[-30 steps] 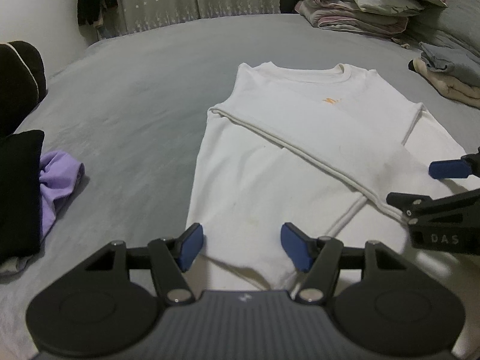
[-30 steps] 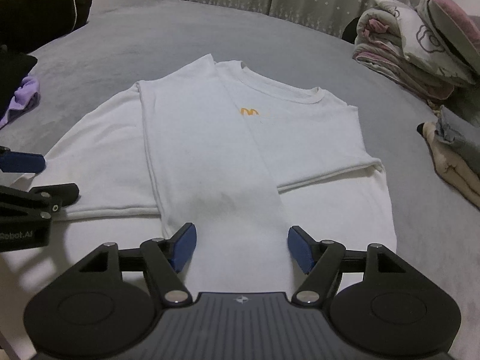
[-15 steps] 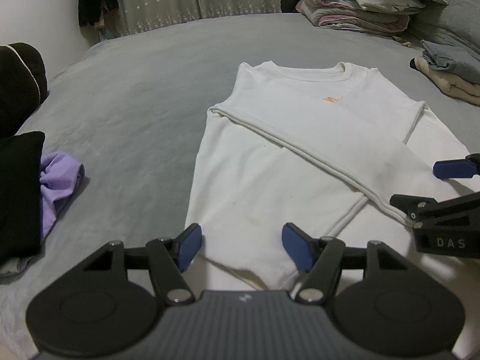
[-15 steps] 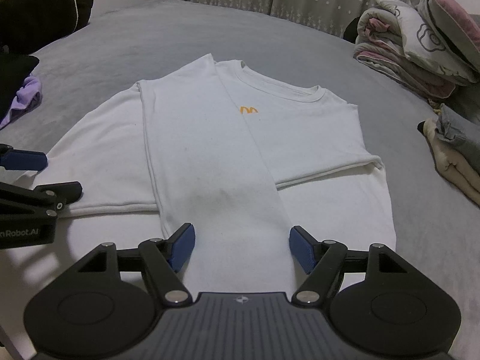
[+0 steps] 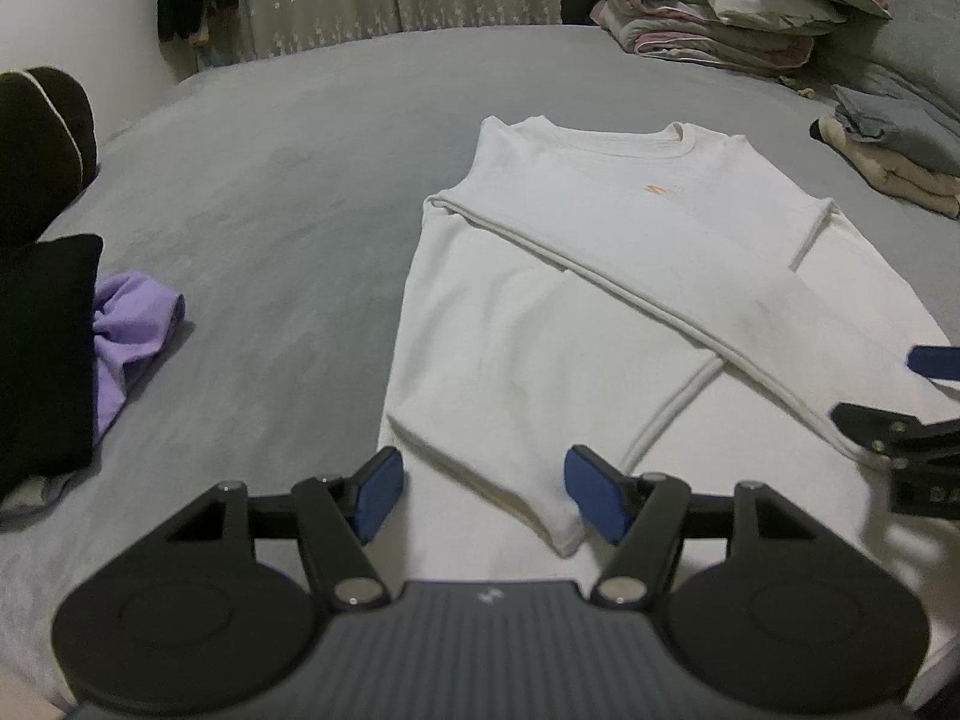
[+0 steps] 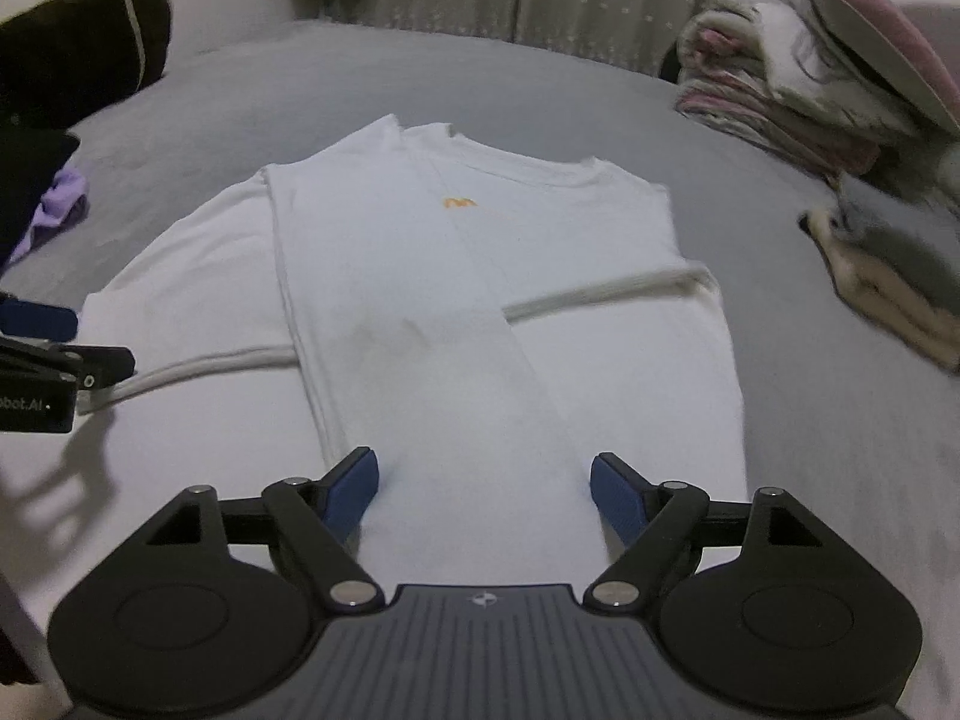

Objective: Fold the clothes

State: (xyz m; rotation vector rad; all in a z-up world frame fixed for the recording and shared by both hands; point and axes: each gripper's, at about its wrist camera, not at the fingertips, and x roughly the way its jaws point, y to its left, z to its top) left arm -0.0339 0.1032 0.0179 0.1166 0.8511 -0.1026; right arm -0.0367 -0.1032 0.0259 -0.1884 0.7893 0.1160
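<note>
A white long-sleeved shirt (image 5: 600,276) (image 6: 420,276) with a small orange logo lies flat on the grey bed (image 5: 270,210), both sleeves folded across its body. My left gripper (image 5: 487,495) hovers open over the near hem, where a sleeve cuff (image 5: 558,525) lies between the blue pads without being pressed. It also shows at the left edge of the right wrist view (image 6: 60,339). My right gripper (image 6: 486,498) stands over the end of the other folded sleeve (image 6: 480,420); its jaws are opening and the pads do not touch the cloth. In the left wrist view it sits at the right edge (image 5: 882,387).
Folded quilts (image 5: 720,6) are stacked at the back right. A grey and beige pile of folded clothes (image 5: 888,150) lies to the shirt's right. A purple garment (image 5: 132,324) and black cloth (image 5: 42,354) lie on the left, with a dark cushion (image 5: 42,138) behind.
My right gripper's jaws have spread wider and it has slid a little to the right along the shirt's near edge. The left gripper and the shirt have stayed put.
</note>
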